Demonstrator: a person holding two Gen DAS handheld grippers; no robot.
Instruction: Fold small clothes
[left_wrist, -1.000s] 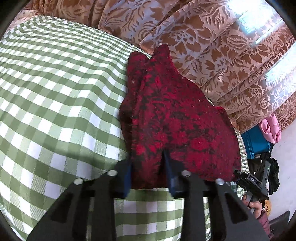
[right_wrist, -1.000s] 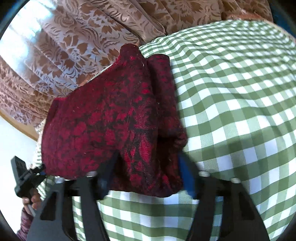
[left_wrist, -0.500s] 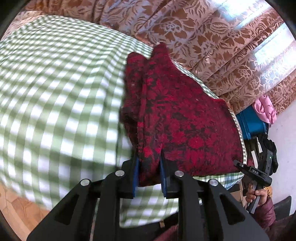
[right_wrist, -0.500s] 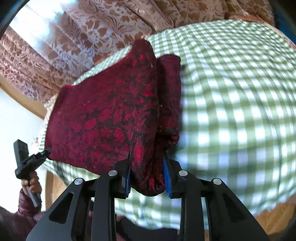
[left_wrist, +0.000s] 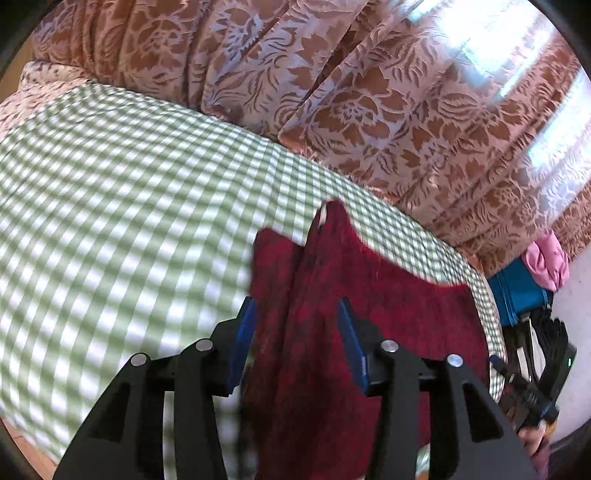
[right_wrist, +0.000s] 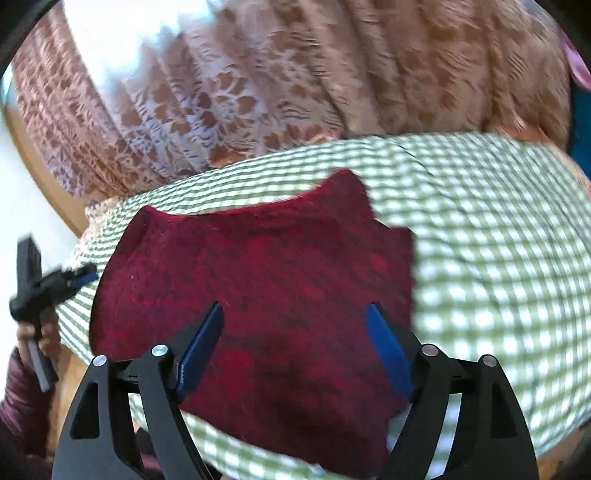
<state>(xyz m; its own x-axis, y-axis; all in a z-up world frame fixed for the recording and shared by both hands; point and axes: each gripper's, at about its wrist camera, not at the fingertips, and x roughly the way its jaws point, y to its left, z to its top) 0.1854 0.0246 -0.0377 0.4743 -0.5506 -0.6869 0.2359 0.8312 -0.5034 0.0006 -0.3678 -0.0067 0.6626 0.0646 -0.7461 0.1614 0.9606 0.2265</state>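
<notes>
Red garment (left_wrist: 369, 332) is laid on checked cloth (left_wrist: 129, 221); curtain (left_wrist: 332, 92) behind. Left gripper (left_wrist: 295, 332) and right gripper (right_wrist: 295, 339) are spread, released.

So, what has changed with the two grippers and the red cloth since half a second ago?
Both grippers have let go: the left gripper and right gripper, shut on the red garment before, now stand open and have drawn back and up. The garment's near edge now hangs over the front of the green checked cover. The curtain is unchanged.
</notes>
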